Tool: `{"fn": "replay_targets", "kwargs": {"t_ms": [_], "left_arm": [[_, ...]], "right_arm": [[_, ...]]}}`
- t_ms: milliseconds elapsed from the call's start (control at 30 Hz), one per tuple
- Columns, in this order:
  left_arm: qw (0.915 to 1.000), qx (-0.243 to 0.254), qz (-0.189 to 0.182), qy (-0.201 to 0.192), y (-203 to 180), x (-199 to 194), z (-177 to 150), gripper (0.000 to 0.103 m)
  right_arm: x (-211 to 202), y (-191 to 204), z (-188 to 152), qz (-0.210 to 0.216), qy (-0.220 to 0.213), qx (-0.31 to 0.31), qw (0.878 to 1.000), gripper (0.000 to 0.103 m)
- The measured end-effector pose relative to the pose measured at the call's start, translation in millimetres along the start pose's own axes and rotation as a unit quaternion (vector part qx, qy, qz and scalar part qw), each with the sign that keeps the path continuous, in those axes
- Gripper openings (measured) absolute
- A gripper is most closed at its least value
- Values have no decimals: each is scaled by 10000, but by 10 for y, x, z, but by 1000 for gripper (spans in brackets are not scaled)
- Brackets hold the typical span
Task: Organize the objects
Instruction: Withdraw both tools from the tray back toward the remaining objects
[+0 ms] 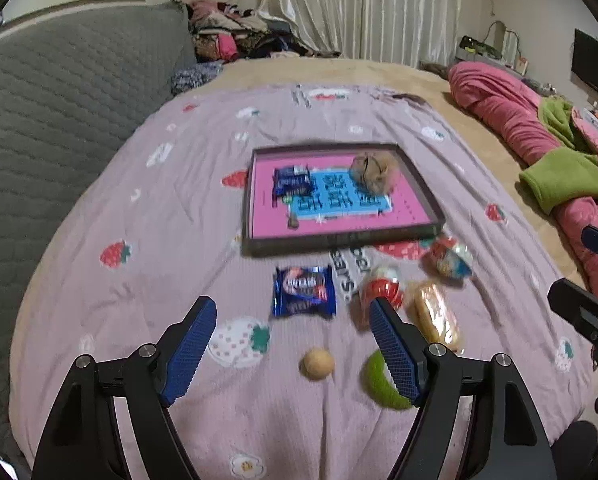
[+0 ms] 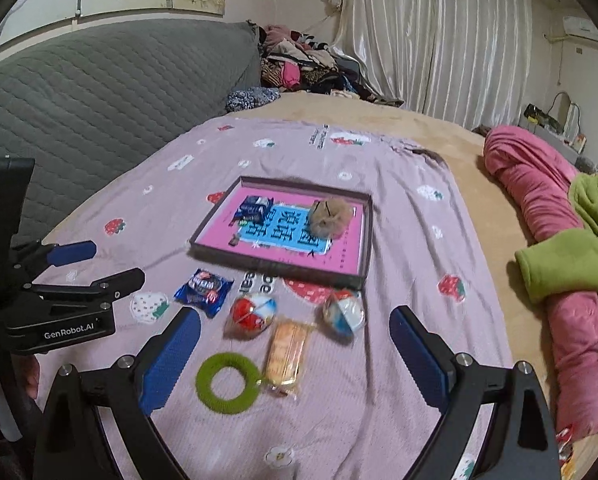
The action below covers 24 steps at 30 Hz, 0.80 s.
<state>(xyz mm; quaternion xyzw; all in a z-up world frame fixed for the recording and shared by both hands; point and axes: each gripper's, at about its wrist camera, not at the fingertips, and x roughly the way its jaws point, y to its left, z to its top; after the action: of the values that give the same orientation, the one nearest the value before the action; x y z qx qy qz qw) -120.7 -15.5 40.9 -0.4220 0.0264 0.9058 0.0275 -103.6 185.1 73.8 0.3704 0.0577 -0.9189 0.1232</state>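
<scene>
**Operator:** State the layout, largest item first.

**Technician:** The bed (image 2: 399,380) carries a tray (image 2: 361,236) at mid-distance, with a blue pack and a fuzzy ball already inside. Loose items lie near of the tray: blue packet (image 1: 303,291), wafer (image 2: 287,352), green ring (image 2: 225,383), two round wrapped sweets (image 2: 253,314), and a small beige ball (image 1: 318,363).

**Operator:** Gripper status?

**Technician:** The left gripper (image 1: 293,346) is spread wide and holds nothing. It hovers above the beige ball and the blue packet. The right gripper (image 2: 295,358) is likewise wide open and empty, with the wafer and the ring between its fingers' lines.

**Operator:** Which step appears to be in hand?

**Technician:** Probably picking a loose item for transfer to the tray. Which item is not certain.

**Operator:** Procedure for the wafer?

**Technician:** Its long axis runs near to far, tilted slightly right at the far end. Set the fingers across the short width, one on each long edge. Descend until the pads bracket the wrapper, then close gently; the contents likely crush. The ring touches or nearly touches its near-left corner, so keep the left finger clear of it.

**Operator:** And the blue packet?

**Technician:** It lies flat and nearly square, with crimped ends left and right. Grip across the near and far edges.
</scene>
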Motion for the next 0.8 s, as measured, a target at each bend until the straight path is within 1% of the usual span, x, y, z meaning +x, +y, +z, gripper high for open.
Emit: {"fn": "replay_targets", "kwargs": {"t_ms": [233,500,633,700,800], "left_arm": [[9998,-8,38,190,2,158,-235,80],[9991,-57,-18,415,-37,379,-413,80],[9992,-87,-14,394,-44,435,-489,80],[9993,-79,-11,369,-58,455,-526,80],[9995,-114,-88,295,-65,478,-601,80]], "right_arm": [[72,62,-201,30,92,-29,9999,96],[243,8,-326,-145,264,83,9995,96],[324,-37,-396,-134,309,241,9991,96],[378,-47,-428,-202,342,273,9988,96],[458,-65,-474,-172,401,367,9984,96]]}}
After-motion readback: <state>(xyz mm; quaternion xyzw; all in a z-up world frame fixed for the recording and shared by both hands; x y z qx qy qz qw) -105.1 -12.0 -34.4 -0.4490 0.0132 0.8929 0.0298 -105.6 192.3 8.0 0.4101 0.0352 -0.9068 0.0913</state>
